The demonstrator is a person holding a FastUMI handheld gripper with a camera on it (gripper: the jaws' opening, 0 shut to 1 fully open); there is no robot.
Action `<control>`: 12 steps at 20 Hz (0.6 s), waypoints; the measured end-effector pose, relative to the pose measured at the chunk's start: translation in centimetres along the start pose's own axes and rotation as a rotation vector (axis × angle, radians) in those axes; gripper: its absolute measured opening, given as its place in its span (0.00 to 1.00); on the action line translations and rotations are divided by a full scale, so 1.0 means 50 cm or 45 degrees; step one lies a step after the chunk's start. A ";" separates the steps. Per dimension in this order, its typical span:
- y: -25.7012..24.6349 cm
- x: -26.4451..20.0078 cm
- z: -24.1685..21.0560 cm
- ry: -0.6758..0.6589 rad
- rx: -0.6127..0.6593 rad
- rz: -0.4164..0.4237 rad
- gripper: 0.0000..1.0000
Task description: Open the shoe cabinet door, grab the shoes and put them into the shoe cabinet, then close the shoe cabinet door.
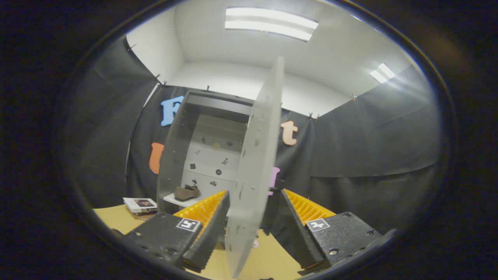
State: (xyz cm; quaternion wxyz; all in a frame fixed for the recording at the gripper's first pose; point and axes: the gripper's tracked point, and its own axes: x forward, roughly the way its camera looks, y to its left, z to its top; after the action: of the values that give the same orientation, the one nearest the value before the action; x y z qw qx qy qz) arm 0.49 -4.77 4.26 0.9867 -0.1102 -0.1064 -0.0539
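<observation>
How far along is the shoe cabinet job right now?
Done: the dark grey shoe cabinet stands open, with a brown shoe on its white shelf. In hand: the pale translucent cabinet door sits edge-on between the open tool's fingers, neither clearly pressing. Left: swinging the door shut.

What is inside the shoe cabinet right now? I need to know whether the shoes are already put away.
A brown shoe sits on the lower shelf of the shoe cabinet. The open door, standing edge-on between the gripper fingers, covers the cabinet's right part, so a second shoe cannot be confirmed.
</observation>
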 end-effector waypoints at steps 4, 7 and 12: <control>0.065 -0.028 -0.054 0.147 0.097 0.133 0.96; 0.095 -0.016 -0.106 0.265 0.163 0.187 0.99; 0.146 0.030 -0.205 0.384 0.232 0.238 0.99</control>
State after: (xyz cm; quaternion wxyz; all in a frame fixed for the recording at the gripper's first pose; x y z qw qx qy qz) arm 4.89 -0.17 -6.67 0.9981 -0.0207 0.0488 0.0318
